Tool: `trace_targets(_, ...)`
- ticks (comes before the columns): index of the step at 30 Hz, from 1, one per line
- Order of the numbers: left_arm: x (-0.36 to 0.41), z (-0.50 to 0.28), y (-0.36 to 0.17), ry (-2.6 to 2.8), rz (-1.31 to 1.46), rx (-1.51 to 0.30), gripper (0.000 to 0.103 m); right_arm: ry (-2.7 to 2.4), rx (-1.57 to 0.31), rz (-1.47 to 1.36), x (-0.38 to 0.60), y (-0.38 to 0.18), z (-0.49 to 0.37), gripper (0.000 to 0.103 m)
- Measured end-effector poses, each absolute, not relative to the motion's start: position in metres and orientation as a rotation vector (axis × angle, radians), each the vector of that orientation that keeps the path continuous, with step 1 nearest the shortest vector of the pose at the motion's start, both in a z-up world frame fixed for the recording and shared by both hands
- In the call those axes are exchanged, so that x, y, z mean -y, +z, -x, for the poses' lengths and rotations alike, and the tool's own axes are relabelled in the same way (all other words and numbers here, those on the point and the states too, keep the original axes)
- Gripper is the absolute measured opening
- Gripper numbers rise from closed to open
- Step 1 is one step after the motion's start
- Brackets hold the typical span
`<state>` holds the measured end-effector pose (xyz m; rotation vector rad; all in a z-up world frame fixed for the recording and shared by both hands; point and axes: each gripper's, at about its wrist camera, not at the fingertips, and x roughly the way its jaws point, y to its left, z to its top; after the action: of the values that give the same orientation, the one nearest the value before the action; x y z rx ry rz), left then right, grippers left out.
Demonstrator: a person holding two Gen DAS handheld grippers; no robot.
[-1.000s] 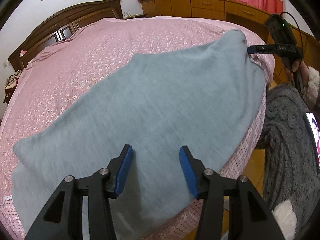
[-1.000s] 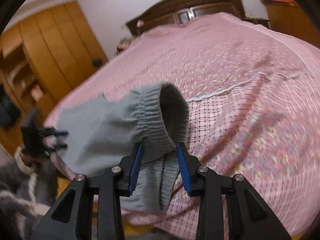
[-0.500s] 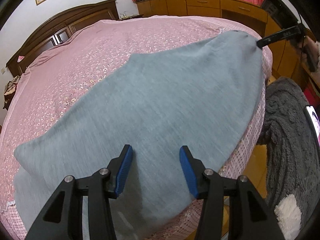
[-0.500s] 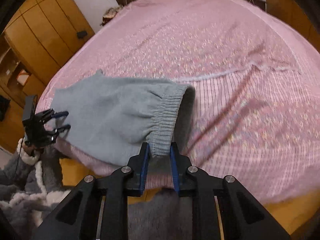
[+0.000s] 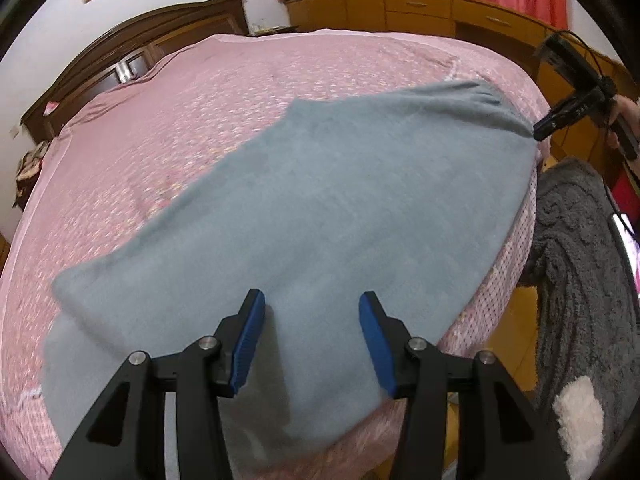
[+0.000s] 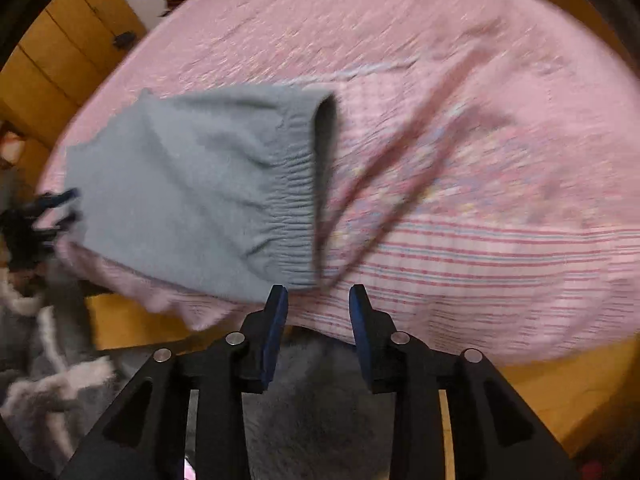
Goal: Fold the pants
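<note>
Pants (image 5: 352, 208) are on the bed (image 5: 192, 112), lying along its near edge, grey side up and mostly flat. In the left wrist view two layers show at the low left, one leg edge peeking out under the other, so my read is the legs are already stacked lengthwise. That's step one done, roughly.

Waistband (image 6: 296, 196) end: elastic opening faces the middle of the bed, a thin dark drawstring (image 6: 400, 184) trails out of it across the sheet. Right wrist view is motion-blurred, so fine detail there is unreliable.

Right gripper (image 6: 316, 304): fingers narrowly apart with nothing between them, sitting just off the bed edge beside the waistband corner. From the left wrist view its tip looks right at the waistband corner; contact can't be confirmed.

Left gripper (image 5: 310, 328): fingers wide apart, hovering over the leg end of the pants, gripping nothing. Cloth runs under and between them; whether they touch it I can't tell.

Left to do, judging by the layout: crosswise folds. Full length is laid out, no cuff-to-waist fold visible. Drawstring probably needs tucking in. Some cloth hangs over the bed edge at the bottom, so I'd square it up first
</note>
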<state>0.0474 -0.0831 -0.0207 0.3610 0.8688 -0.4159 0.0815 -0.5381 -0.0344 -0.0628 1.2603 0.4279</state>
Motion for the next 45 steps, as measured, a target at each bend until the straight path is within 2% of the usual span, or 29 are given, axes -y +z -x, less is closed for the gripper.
trace_targets(2,0.062,-0.041,-0.012,-0.394,-0.305,-0.888,0.052,0.297,-1.157,0.284,0.516,-0.012,-0.063,0.032)
trace_targets(4,0.033,-0.032,-0.002,-0.359,-0.234,-0.901,0.055,0.171,-0.947,0.511,0.482,0.009,-0.040,0.032)
trace_targets(5,0.015,-0.028,0.002,-0.333,-0.197,-0.904,0.062,0.131,-0.798,0.628,0.450,0.022,-0.022,0.032)
trace_targets(6,-0.002,-0.024,0.005,-0.305,-0.171,-0.904,0.068,0.139,-0.724,0.675,0.426,0.029,-0.012,0.032)
trace_targets(8,-0.040,-0.019,0.008,-0.202,-0.139,-0.899,0.072,0.234,-0.629,0.733,0.360,0.040,0.009,0.032)
trace_targets(12,-0.118,-0.017,0.009,-0.032,0.049,-0.896,0.072,0.459,-0.482,0.690,0.227,0.050,0.051,0.032)
trace_targets(16,-0.175,-0.004,-0.002,0.031,0.248,-0.832,0.072,0.665,-0.383,0.664,0.097,0.028,0.090,0.028)
trace_targets(21,-0.205,0.016,-0.011,0.004,0.393,-0.806,0.072,0.662,-0.103,0.949,-0.021,-0.040,0.132,0.026)
trace_targets(24,-0.224,0.024,-0.017,0.012,0.463,-0.809,0.074,0.646,-0.066,0.991,-0.042,-0.062,0.128,0.026)
trace_targets(28,-0.245,0.033,-0.023,0.011,0.571,-0.801,0.074,0.693,-0.128,0.994,-0.053,-0.074,0.109,0.026)
trace_targets(31,-0.246,0.037,-0.020,0.012,0.574,-0.785,0.074,0.752,-0.162,1.006,-0.053,-0.079,0.100,0.020)
trace_targets(40,-0.230,0.028,-0.019,0.006,0.555,-0.818,0.074,0.701,-0.107,1.075,-0.071,-0.093,0.106,0.020)
trace_targets(41,-0.229,0.028,-0.019,0.012,0.557,-0.817,0.074,0.687,-0.087,1.083,-0.072,-0.093,0.107,0.017)
trace_targets(42,-0.225,0.023,-0.018,0.023,0.567,-0.817,0.074,0.689,-0.081,1.077,-0.074,-0.091,0.109,0.005)
trace_targets(45,-0.230,0.024,-0.018,0.015,0.605,-0.812,0.074,0.742,-0.052,1.015,-0.070,-0.079,0.121,0.003)
